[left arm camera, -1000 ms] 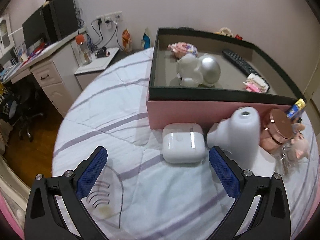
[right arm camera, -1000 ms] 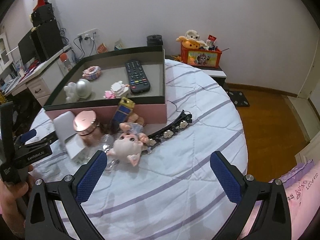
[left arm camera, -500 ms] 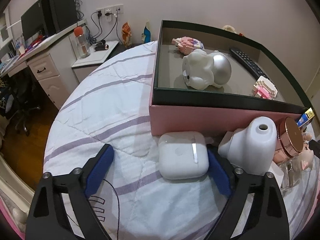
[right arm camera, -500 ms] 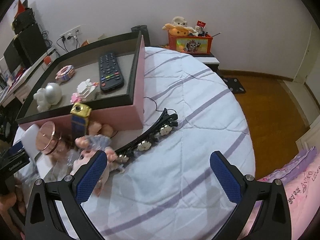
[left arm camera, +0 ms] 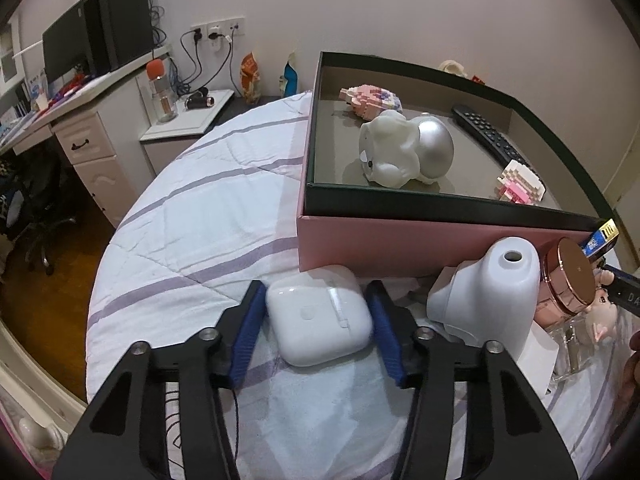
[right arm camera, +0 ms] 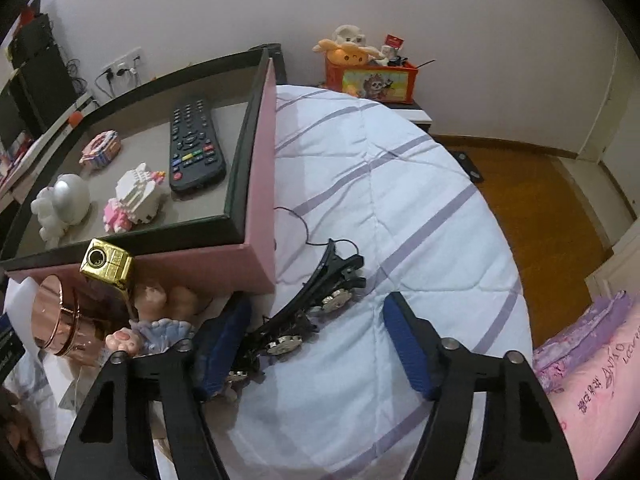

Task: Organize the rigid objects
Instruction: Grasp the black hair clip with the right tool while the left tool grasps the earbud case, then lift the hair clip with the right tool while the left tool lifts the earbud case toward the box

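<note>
The left gripper [left arm camera: 316,320] has its blue pads clamped on both sides of the glossy white rounded earbud case [left arm camera: 318,318], which sits on the white quilt w/ lilac stripes [left arm camera: 208,216], just near of the pink box w/ dark green rim [left arm camera: 400,242]. Right of the case: a white plastic bottle-shaped thing w/ a hole on top [left arm camera: 496,296], then a rose-gold lidded glass jar [left arm camera: 568,276].

In the box tray: a white-and-silver pig figurine [left arm camera: 404,152], a black remote control [right arm camera: 194,146], a pink-and-white block-brick model [right arm camera: 136,198], and another pinkish brick piece [left arm camera: 370,98] at the far side.

The right gripper [right arm camera: 316,344] is part-open, jaws closing. The black hair clip w/ silver flower studs [right arm camera: 312,308] lies diagonally btwn them; the left pad [right arm camera: 224,344] is blurred & close against it, the right pad well clear, so no grip yet. Clip sits on the quilt, just near of the box's right corner. Left of it: a pink pig doll in a blue frill [right arm camera: 156,332] and a gold-capped blue bottle [right arm camera: 106,266] by the box wall.
</note>
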### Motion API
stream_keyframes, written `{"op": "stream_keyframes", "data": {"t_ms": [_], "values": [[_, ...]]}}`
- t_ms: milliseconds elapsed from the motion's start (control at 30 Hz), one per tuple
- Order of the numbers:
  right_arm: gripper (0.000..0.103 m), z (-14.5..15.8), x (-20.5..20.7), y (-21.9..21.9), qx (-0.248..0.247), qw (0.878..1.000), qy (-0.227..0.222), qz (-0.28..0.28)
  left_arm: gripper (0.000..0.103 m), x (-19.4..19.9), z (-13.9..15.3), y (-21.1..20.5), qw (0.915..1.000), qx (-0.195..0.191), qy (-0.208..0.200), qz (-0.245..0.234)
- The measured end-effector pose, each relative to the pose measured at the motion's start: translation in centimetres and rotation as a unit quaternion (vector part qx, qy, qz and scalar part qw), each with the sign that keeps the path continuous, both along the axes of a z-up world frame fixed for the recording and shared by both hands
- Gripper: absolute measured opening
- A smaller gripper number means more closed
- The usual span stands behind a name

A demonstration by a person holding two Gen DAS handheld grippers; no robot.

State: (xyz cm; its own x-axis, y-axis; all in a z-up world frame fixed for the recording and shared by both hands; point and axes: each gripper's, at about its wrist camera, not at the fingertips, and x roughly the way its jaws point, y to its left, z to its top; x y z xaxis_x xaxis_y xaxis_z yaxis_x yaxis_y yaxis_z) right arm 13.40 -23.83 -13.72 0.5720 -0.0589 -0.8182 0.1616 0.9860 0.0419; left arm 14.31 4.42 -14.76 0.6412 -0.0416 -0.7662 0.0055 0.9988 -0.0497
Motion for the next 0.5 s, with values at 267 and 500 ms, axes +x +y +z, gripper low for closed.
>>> {"op": "stream_keyframes", "data": {"t_ms": [267,500], "values": [[0.023,0.6,-1.3,-1.5,0.007,1.000,-0.011,0.004,0.050,-0.8,0.3,0.6,0.9998,-0.018,-0.003,-0.004],[0.021,0.9,-2.9,-2.4,0.029,0.999,-0.017,0.014,0.050,-2.1,0.7,0.5,0.9998,-0.018,-0.005,-0.005]]}}
